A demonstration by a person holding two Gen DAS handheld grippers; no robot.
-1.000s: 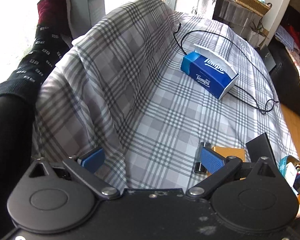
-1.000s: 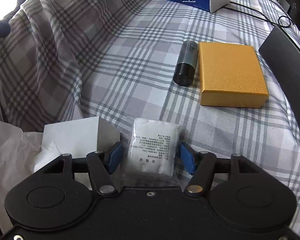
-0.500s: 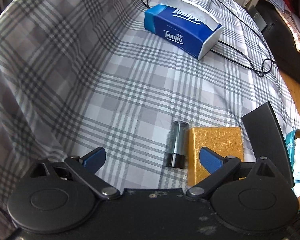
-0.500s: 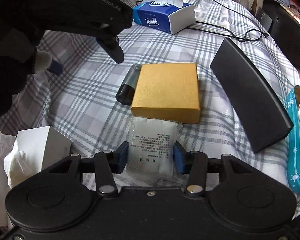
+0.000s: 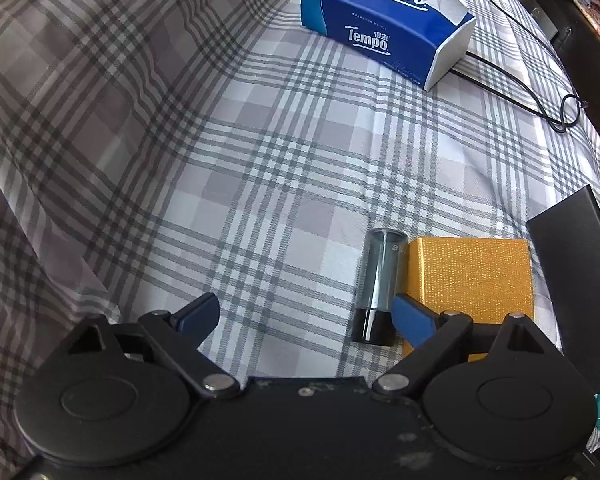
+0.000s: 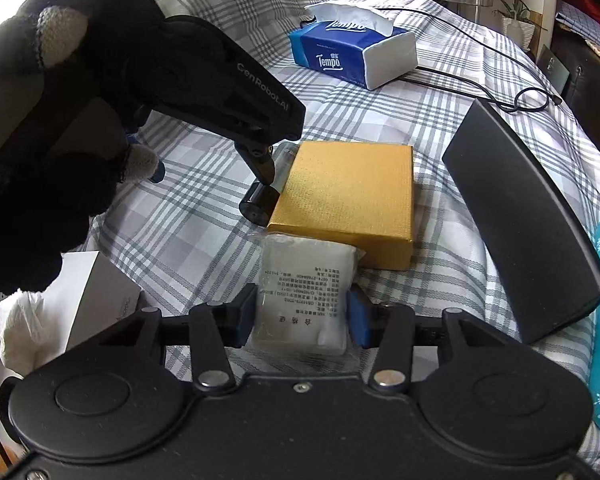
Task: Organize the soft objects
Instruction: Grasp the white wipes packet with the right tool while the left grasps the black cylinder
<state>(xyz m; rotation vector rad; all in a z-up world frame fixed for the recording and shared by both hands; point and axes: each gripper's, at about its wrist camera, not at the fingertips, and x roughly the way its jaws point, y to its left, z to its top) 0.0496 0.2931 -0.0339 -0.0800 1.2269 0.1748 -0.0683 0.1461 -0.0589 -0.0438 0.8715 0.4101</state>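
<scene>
Since a second ago the left gripper (image 5: pixel 306 316) has dropped from above the plaid sheet (image 5: pixel 228 168) to the vial (image 5: pixel 376 286), and its jaws have just been closing a little. They stand released and wide: the vial lies just inside the right finger (image 5: pixel 414 319), apparently touching it, with bare sheet out to the left finger; nothing is gripped. The gold box (image 5: pixel 470 276) lies just outside that right finger, against the vial, so the finger is wedged into the seam, presumably to part the two. The right gripper (image 6: pixel 302 314) is clenched on the soft packet (image 6: pixel 306 280), pads pressing both sides. The packet's far edge meets the near edge of the box, seemingly parked there while the left works. The tissue pack (image 6: pixel 352 54) sits well beyond both sets of fingers; the dark panel (image 6: pixel 528 216) lies right of the box.
</scene>
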